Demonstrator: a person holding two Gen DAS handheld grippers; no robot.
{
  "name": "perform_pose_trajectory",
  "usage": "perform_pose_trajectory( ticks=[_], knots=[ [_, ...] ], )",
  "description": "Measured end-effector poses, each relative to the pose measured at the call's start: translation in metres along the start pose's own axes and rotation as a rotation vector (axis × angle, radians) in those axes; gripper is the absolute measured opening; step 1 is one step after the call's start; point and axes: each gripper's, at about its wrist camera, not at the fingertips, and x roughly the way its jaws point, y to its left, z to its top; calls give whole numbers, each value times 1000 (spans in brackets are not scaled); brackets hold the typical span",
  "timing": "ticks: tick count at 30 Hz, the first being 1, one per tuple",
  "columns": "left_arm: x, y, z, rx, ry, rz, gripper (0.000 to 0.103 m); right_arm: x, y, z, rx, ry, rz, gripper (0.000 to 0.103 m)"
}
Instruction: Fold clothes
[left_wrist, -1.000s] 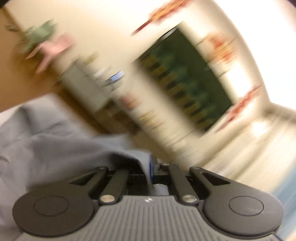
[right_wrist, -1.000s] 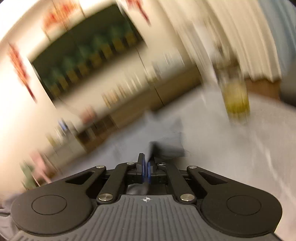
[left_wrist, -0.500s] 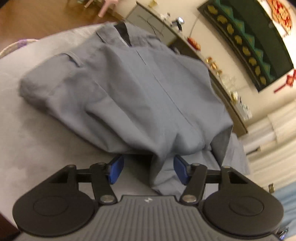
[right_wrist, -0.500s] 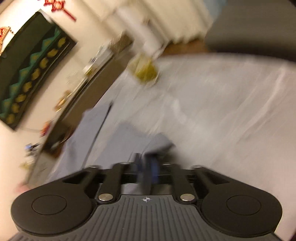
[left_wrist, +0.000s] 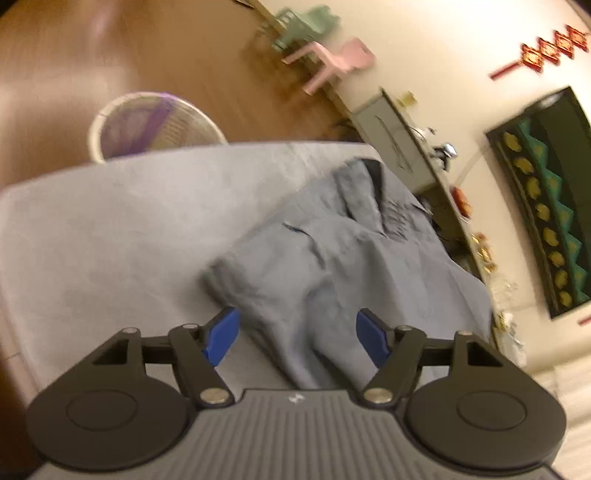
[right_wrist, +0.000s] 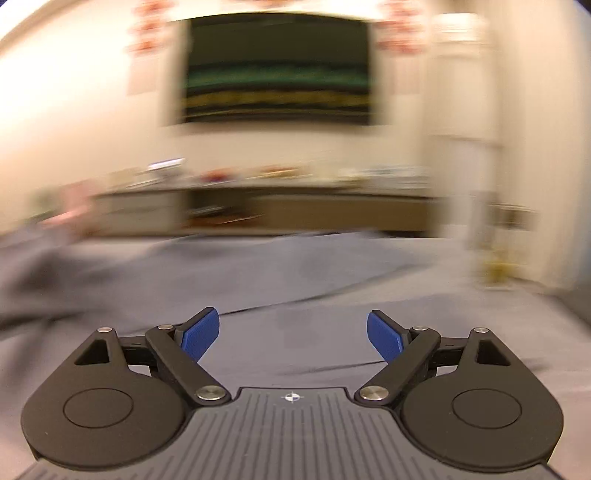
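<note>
Grey shirt (left_wrist: 354, 251) lies on the grey-covered table (left_wrist: 110, 236), centre to right of the left wrist view, collar toward the upper right, one folded edge bunched at centre; left gripper (left_wrist: 297, 334) has just been opening, jaws wide, blue pads clear of the cloth, a fold of shirt lying between them but not pinched; right gripper (right_wrist: 293, 334) has also just been opening, jaws wide, nothing held, only grey fabric (right_wrist: 295, 266) below it in a heavily blurred view.

Risks, as I judge them: left pads sit just beside the loose fold, so any sideways move could snag it and undo the fold; right view too smeared to place a hem, so a grab from here could catch cloth cover plus shirt, or several layers.

Room: bare table to the left of the shirt; table edge curves across the upper left, with a wicker basket (left_wrist: 147, 125) on the floor just beyond it; shirt's right side runs close to the far table edge, so little margin there.
</note>
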Motion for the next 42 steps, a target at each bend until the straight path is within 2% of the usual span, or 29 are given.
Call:
perform_pose_trajectory(
  ticks=[3,6,9,11,12,13,14,15,16,17,18,20,21,22,23,24,26,28,29,31,33,35,37,38,39,40,41,42],
  knots=[
    [16,-1,-7,-1,38,-9,78,-3,98,22,-128,41,311,93],
    [32,1,-10,20,41,12,77,7,197,47,-257,53,517,94],
    [34,6,-9,43,29,-10,75,32,283,62,-413,49,628,94],
    [37,11,-4,36,9,-18,61,51,337,67,-551,58,652,94],
    [42,11,2,35,-2,-5,43,63,359,64,-614,69,644,92],
    [48,8,10,56,-15,-16,32,76,368,63,-642,94,632,78],
    [55,1,23,109,-33,-60,18,89,376,63,-666,121,619,60],
    [63,-5,36,161,-51,-105,11,102,383,62,-689,149,606,15],
    [71,-12,50,214,-69,-149,8,115,391,62,-712,176,593,3],
    [73,-21,61,272,-102,-222,8,128,399,61,-735,203,580,1],
    [67,-26,69,294,-137,-287,7,119,395,70,-701,150,576,0],
    [59,-16,75,216,-145,-283,8,87,380,91,-630,1,594,0],
    [55,-11,78,177,-149,-282,18,70,377,96,-629,-59,598,0],
    [52,-7,81,138,-153,-280,41,60,379,95,-643,-83,600,0],
    [48,-2,85,99,-157,-278,53,61,384,87,-675,-78,603,0],
    [45,4,86,55,-156,-241,65,64,390,78,-709,-70,605,0],
    [39,16,81,-19,-144,-86,65,70,399,49,-781,-51,596,0],
    [26,15,70,16,-155,-18,67,76,409,20,-853,-31,585,0],
    [18,11,63,55,-170,-15,70,74,414,7,-885,-41,576,0],
    [7,0,52,135,-176,-29,83,70,419,-8,-921,-63,561,0],
    [6,-9,45,168,-160,-32,85,65,423,-21,-958,-92,542,0],
    [22,-14,41,159,-101,-5,87,61,423,-25,-974,-106,528,0],
    [39,-20,38,159,-49,18,87,70,424,-14,-942,-94,547,0],
    [48,-23,37,177,-37,21,84,73,421,-10,-919,-87,565,1],
    [57,-27,37,194,-26,24,73,76,418,-6,-896,-81,583,1],
    [66,-31,37,212,-14,27,41,74,413,-1,-865,-64,633,4],
    [72,-36,37,239,-14,5,21,67,402,7,-819,-35,671,10],
    [73,-43,39,279,-30,-53,12,58,391,16,-770,-5,706,35]
  ],
)
